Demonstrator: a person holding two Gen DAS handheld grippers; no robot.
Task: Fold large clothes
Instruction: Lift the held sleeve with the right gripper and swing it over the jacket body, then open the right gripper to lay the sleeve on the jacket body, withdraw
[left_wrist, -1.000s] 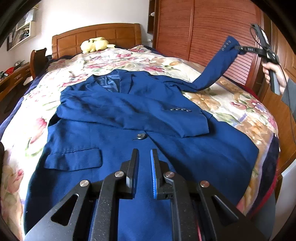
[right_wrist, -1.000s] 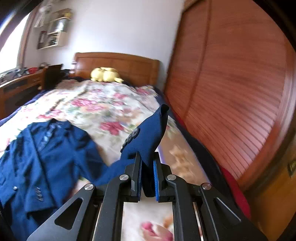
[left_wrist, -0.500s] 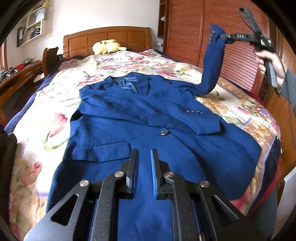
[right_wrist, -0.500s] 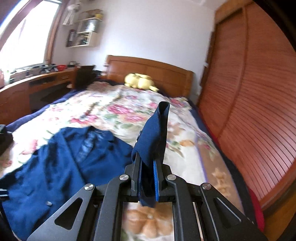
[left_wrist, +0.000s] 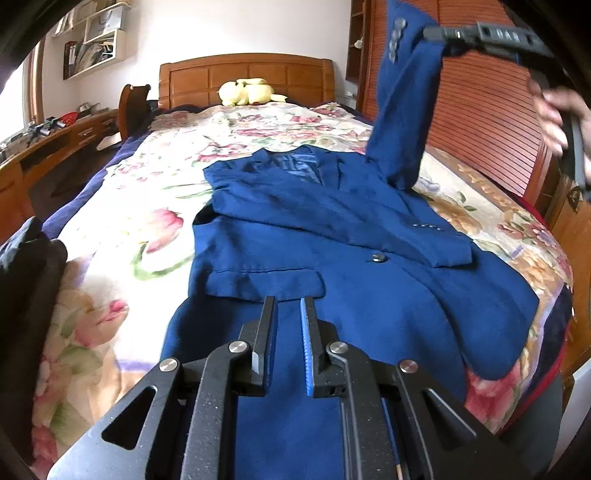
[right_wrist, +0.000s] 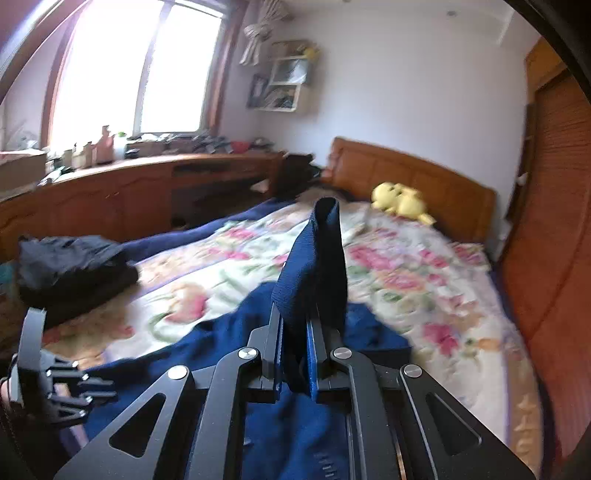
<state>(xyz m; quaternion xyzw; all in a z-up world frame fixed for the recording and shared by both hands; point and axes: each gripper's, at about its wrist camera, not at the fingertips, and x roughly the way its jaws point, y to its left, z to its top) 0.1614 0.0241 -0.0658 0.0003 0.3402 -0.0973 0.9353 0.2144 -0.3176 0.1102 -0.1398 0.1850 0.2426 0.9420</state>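
Observation:
A blue suit jacket lies face up on the floral bedspread, one sleeve folded across its chest. My right gripper is shut on the other sleeve's cuff and holds it high over the jacket; that raised sleeve and the right gripper show at the upper right of the left wrist view. My left gripper hovers just above the jacket's lower hem with a narrow gap between its fingers and nothing in it; it also shows at the lower left of the right wrist view.
A yellow plush toy lies by the wooden headboard. A dark pile of clothes sits on the bed's left edge. A wooden desk runs under the window. A slatted wardrobe stands close to the bed's right side.
My right gripper has carried the sleeve cuff up and swung it left over the jacket. My left gripper has shifted slightly right over the hem.

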